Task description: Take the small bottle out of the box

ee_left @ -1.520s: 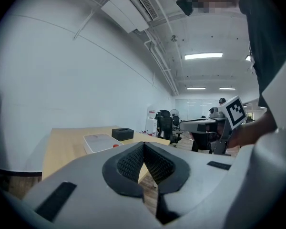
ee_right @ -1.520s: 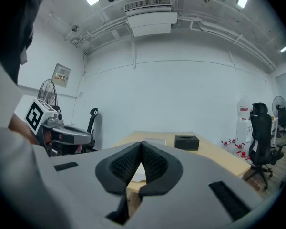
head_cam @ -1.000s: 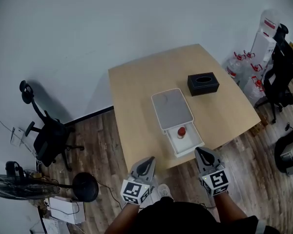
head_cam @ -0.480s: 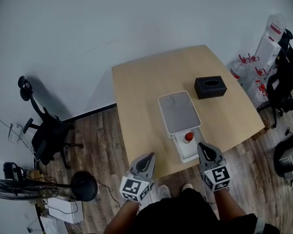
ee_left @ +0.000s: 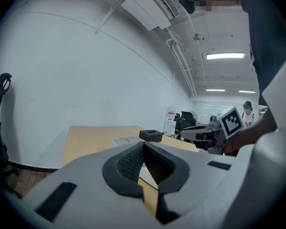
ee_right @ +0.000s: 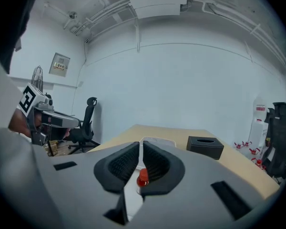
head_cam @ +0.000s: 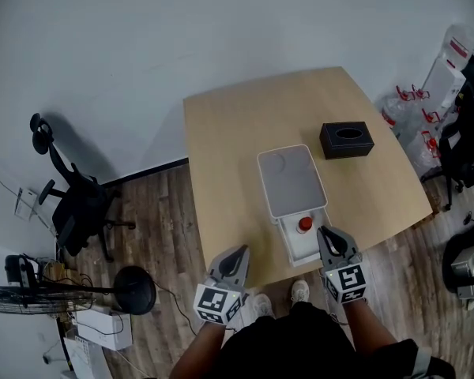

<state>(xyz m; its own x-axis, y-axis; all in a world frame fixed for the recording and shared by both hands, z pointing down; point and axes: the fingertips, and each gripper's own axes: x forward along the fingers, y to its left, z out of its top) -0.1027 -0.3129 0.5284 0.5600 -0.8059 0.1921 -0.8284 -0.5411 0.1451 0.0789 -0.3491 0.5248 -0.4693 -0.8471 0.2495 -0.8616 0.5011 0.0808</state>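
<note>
Nearest, off the table's [head_cam: 229, 133] near edge, the left gripper [head_cam: 237, 255] is held with its jaws pressed together and nothing between them. To its right, the right gripper [head_cam: 329, 235] is held just beside the near right corner of the white box [head_cam: 288, 249]; its jaws are opening, a narrow gap is shown, and nothing is gripped. Just beyond, the small bottle [head_cam: 304, 225] with a red cap is seen upright in the box's open near end. Farther right, a black tissue box [head_cam: 347, 140] is set well apart.
</note>
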